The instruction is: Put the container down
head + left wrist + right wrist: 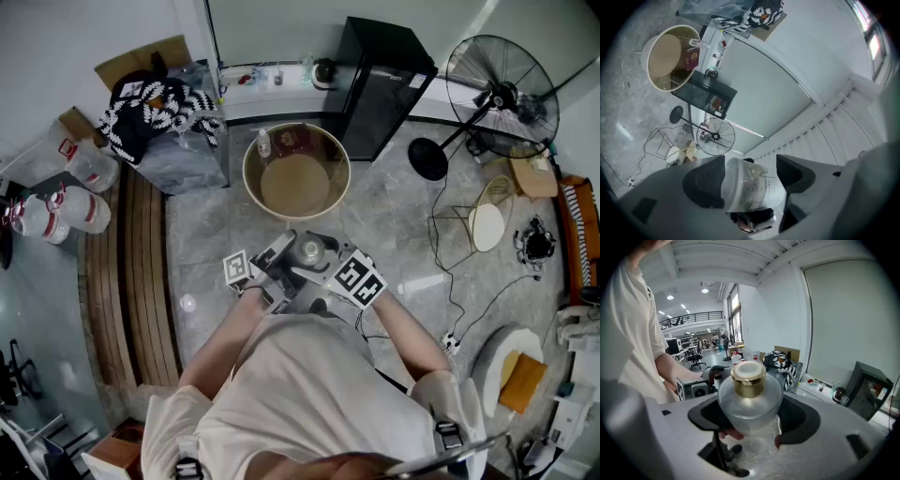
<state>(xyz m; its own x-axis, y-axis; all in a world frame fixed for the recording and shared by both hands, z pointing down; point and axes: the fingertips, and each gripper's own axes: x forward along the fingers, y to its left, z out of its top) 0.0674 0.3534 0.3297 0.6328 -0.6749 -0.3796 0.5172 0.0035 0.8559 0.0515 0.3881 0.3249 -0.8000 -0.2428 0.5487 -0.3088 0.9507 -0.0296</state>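
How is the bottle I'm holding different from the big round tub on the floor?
The bottle is frosted and see-through; the tub is opaque tan. The bottle is capped in gold; the tub stands open. The left gripper and right gripper hold the bottle up; the tub sits on the floor. Both are round.

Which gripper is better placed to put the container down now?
Right, probably. The right gripper has the container upright between its jaws, a pad against each side, with the floor below. The left gripper faces the wall, and its hold is unclear.
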